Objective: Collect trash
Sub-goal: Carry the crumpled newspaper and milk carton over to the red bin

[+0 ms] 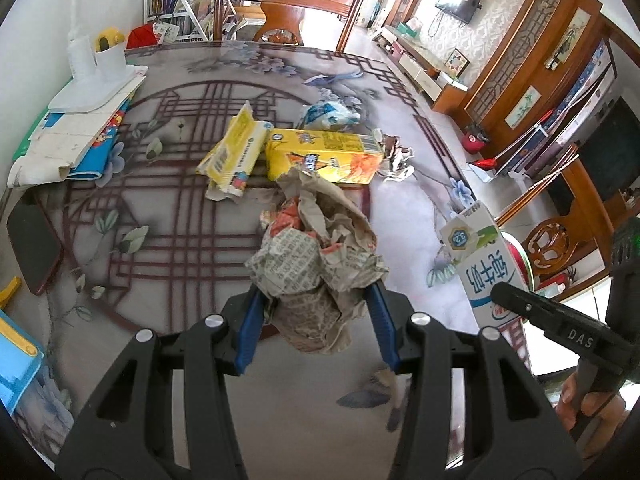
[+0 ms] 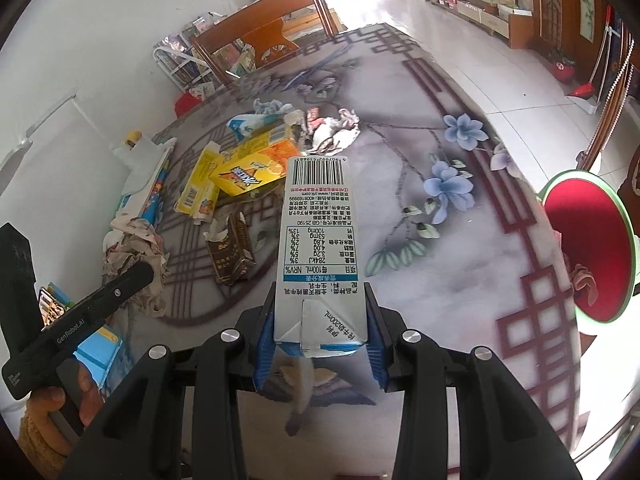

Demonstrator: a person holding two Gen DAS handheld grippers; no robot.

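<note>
My left gripper (image 1: 316,300) is shut on a crumpled ball of newspaper (image 1: 316,264), held above the patterned table. My right gripper (image 2: 320,320) is shut on a white milk carton (image 2: 318,240), gripped near its folded base; the same milk carton (image 1: 482,264) shows at the right of the left wrist view. On the table lie a yellow drink box (image 1: 324,156), a torn yellow pack (image 1: 236,148), a blue-white wrapper (image 1: 328,114), crumpled foil (image 1: 396,156) and a torn brown box (image 2: 232,254). A red bin with a green rim (image 2: 586,248) stands off the table's right edge.
A white lamp base (image 1: 96,80) rests on books at the table's left side. A dark flat device (image 1: 34,248) lies near the left edge. A wooden chair (image 1: 288,4) stands at the far end. Tiled floor and cabinets (image 1: 532,60) lie to the right.
</note>
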